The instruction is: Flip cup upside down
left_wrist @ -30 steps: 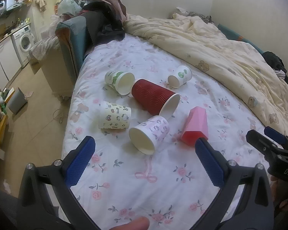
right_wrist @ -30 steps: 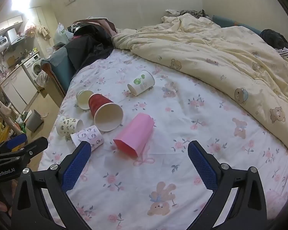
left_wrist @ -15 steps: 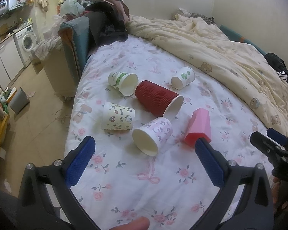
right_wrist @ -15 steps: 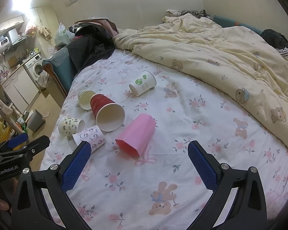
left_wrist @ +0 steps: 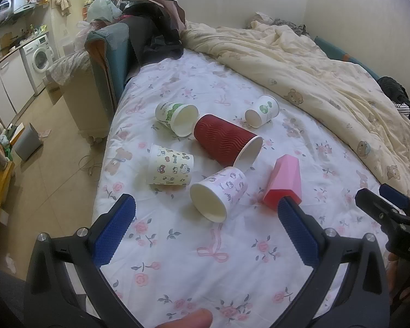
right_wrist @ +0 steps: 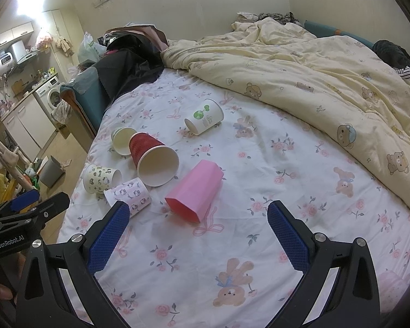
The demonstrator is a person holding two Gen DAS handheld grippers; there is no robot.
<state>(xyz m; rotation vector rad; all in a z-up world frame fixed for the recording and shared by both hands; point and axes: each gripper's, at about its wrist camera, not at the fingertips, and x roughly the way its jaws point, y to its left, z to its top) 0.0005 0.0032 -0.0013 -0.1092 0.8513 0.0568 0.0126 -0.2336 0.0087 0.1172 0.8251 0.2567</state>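
Note:
Several cups lie on their sides on the floral bedsheet. A red ribbed cup (left_wrist: 224,140) (right_wrist: 153,158) lies in the middle. A pink faceted cup (left_wrist: 284,181) (right_wrist: 195,191) lies to its right. A pink-print paper cup (left_wrist: 218,192) (right_wrist: 129,194), a cartoon-print cup (left_wrist: 170,169) (right_wrist: 101,177), a green-print cup (left_wrist: 176,117) (right_wrist: 123,140) and a small white cup with a green logo (left_wrist: 262,110) (right_wrist: 205,120) lie around them. My left gripper (left_wrist: 205,227) is open and empty, short of the pink-print cup. My right gripper (right_wrist: 196,235) is open and empty, just short of the pink cup.
A cream bear-print duvet (right_wrist: 328,76) covers the right and far side of the bed. Dark clothes (left_wrist: 155,38) and a teal bed end (left_wrist: 114,54) stand at the far left. The bed's left edge drops to a tiled floor with a grey bin (left_wrist: 27,142) and a washing machine (left_wrist: 41,54).
Both grippers have shifted slightly, so the cups sit a little higher and to the right in the left view. Both stay open; no cup has moved.

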